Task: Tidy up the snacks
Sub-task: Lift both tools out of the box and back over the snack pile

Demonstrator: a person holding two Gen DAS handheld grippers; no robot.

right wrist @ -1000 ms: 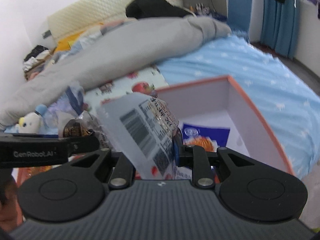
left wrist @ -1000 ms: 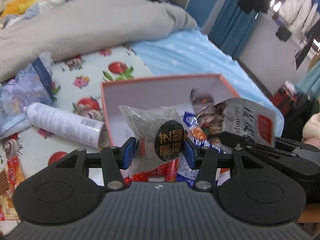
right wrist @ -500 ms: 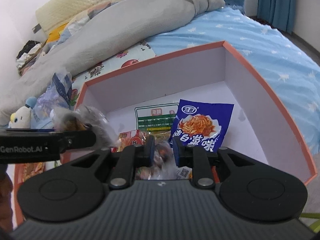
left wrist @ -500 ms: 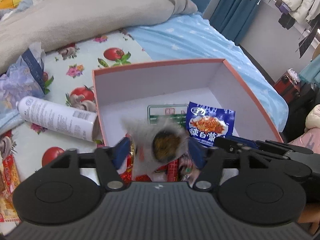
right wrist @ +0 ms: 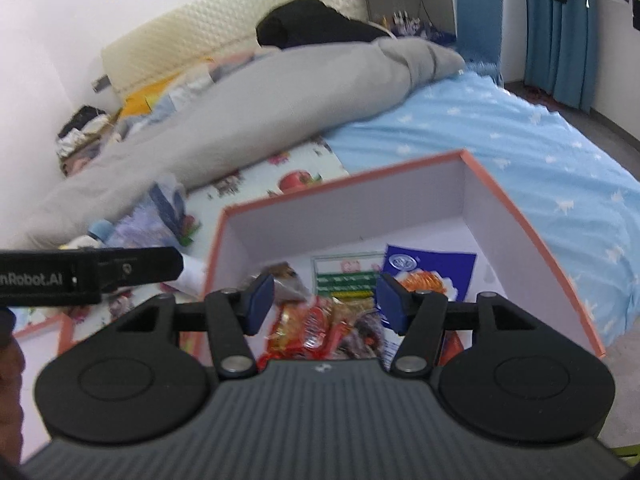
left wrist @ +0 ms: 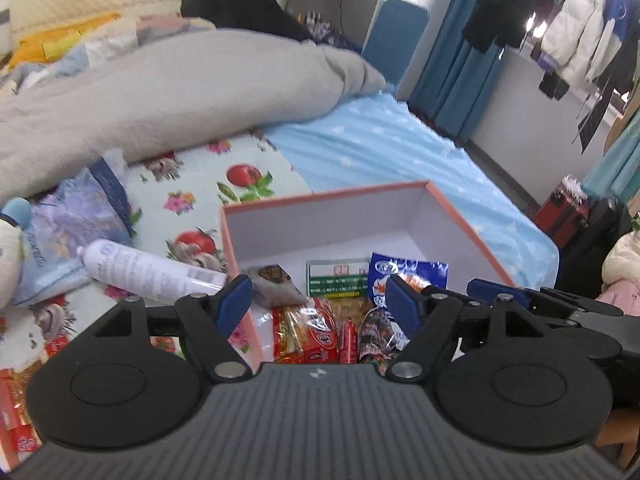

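My left gripper [left wrist: 319, 298] hangs with its fingers spread and empty, and my right gripper [right wrist: 325, 297] is opening its fingers with nothing between them. Both hover over the orange box [left wrist: 452, 210] on the bed [left wrist: 380, 136], where the snacks [left wrist: 316, 328] lie piled at the near end. Beyond its left wall lies a white bottle [left wrist: 148, 270], probably not for sorting.

Snack packets [left wrist: 320, 328] in box [left wrist: 320, 204], spray can [left wrist: 148, 272] beside it – left
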